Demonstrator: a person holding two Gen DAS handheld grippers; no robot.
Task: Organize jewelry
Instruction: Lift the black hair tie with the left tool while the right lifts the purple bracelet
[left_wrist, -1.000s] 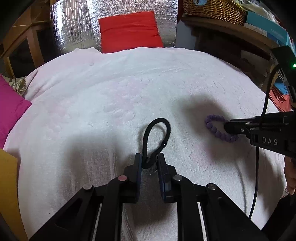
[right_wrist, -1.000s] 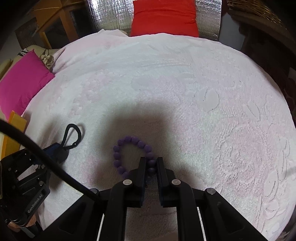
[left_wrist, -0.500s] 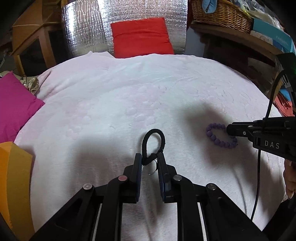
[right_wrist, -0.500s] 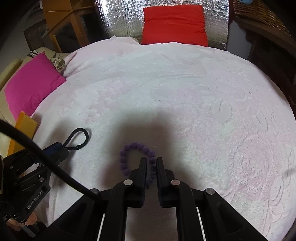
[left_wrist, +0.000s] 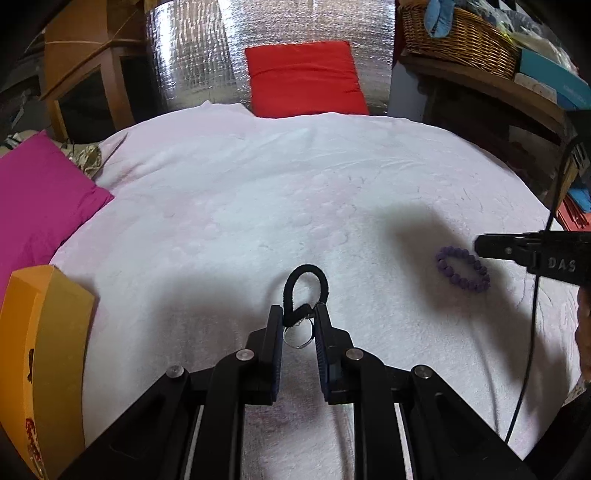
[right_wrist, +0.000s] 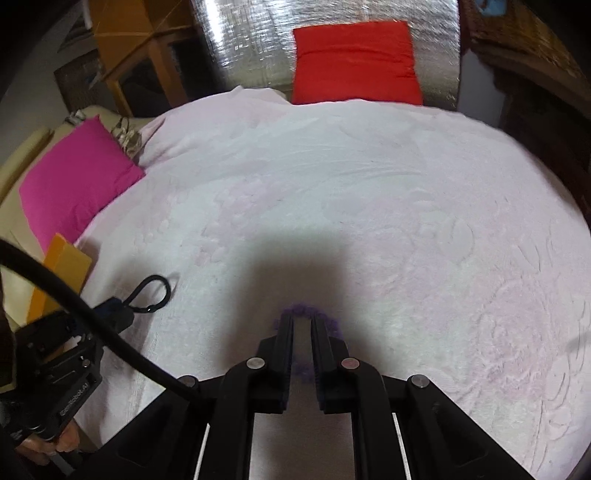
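- A bed (left_wrist: 258, 192) covered in a pale pink embossed blanket carries everything.
- At the bed's far edge a red cushion (left_wrist: 304, 79) leans against a silver quilted foil panel (left_wrist: 192, 51).
- At the left edge lies a magenta cushion (left_wrist: 40, 199); nearer, an orange box (left_wrist: 44, 354) stands beside that same edge.
- A wicker basket (left_wrist: 458, 40) sits on a wooden shelf off the right side.
- The left gripper (left_wrist: 300, 317) is over the near middle of the bed; its jaws are clamped on the knotted end of a black cord loop (left_wrist: 306, 284), which reaches forward past the tips, with a small metal ring (left_wrist: 297, 338) hanging between the jaws.
- A purple bead bracelet (left_wrist: 463, 269) lies flat on the blanket toward the right edge, just beside the tip of the right gripper (right_wrist: 303, 321).
- In the right wrist view that bracelet is blurred and mostly hidden under the gripper, beads showing beyond the tips and between the fingers. The jaws stand slightly apart; whether they touch the beads cannot be told.
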